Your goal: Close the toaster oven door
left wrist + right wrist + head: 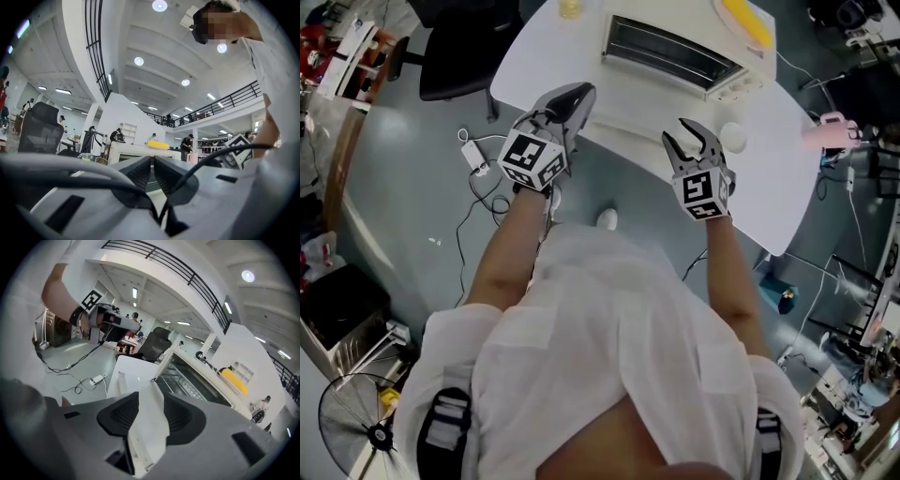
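A cream toaster oven point(675, 52) stands at the far side of the white table point(787, 187), its wire rack showing inside. Its white door point(143, 427) hangs open toward me. My right gripper point(689, 139) is open in front of the oven. In the right gripper view point(150, 401) the door's front part lies between the jaws; whether the pads touch it is unclear. My left gripper point(574, 97) hovers over the table's near left edge, shut and empty. The left gripper view point(152, 161) looks level at the oven point(136, 152) beyond the jaws.
A yellow object point(748, 21) lies on top of the oven. A small white round thing point(733, 136) and a pink item point(830, 127) sit at the table's right. A black office chair point(464, 47) stands left; a power strip with cables point(475, 155) lies on the floor.
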`<state>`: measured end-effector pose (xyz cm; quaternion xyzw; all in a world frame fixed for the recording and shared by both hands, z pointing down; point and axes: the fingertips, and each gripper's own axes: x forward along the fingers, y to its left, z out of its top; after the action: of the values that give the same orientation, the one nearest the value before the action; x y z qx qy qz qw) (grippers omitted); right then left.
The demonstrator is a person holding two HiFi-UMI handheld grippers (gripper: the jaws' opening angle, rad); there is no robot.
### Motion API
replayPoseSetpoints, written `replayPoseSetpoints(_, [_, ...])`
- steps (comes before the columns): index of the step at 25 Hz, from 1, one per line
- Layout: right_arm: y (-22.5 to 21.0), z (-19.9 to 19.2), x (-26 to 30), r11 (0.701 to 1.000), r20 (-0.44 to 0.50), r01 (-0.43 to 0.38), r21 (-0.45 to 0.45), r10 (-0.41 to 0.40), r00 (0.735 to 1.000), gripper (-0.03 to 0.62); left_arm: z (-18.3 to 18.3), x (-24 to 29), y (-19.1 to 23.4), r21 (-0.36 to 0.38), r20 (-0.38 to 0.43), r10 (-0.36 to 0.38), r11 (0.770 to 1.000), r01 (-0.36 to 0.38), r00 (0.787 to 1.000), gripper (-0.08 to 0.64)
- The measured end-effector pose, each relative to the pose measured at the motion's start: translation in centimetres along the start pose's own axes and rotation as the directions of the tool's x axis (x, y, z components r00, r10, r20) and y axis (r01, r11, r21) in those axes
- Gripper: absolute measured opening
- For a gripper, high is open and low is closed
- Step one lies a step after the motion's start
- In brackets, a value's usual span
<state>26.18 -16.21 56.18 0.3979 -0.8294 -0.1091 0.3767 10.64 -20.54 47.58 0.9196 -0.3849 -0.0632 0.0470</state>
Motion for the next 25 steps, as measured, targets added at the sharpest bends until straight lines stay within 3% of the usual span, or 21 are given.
replayPoseSetpoints(8, [3.7, -2.8, 3.7, 0.984, -0.148, -0.075, -0.159, 0.051, 0.988, 0.169, -2.4, -0.2, 0.8, 0.045, -0.066, 0.027, 0.999, -0.024, 0.997, 0.025])
replayPoseSetpoints(18, [6.1, -5.6, 6.1, 0.956, -0.278, -0.162, -0.244, 0.091, 0.956, 0.169, -3.0, -0.8, 1.5, 0.050, -0.095, 0.022, 0.999, -0.017, 0.995, 0.025])
replayPoseSetpoints(25, [6.8, -7.1, 6.9, 0.938, -0.340, -0.204, -0.280, 0.102, 0.935, 0.169, -3.3, -1.6, 2.9, 0.075, -0.113, 0.079, 0.995, -0.071, 0.990, 0.025])
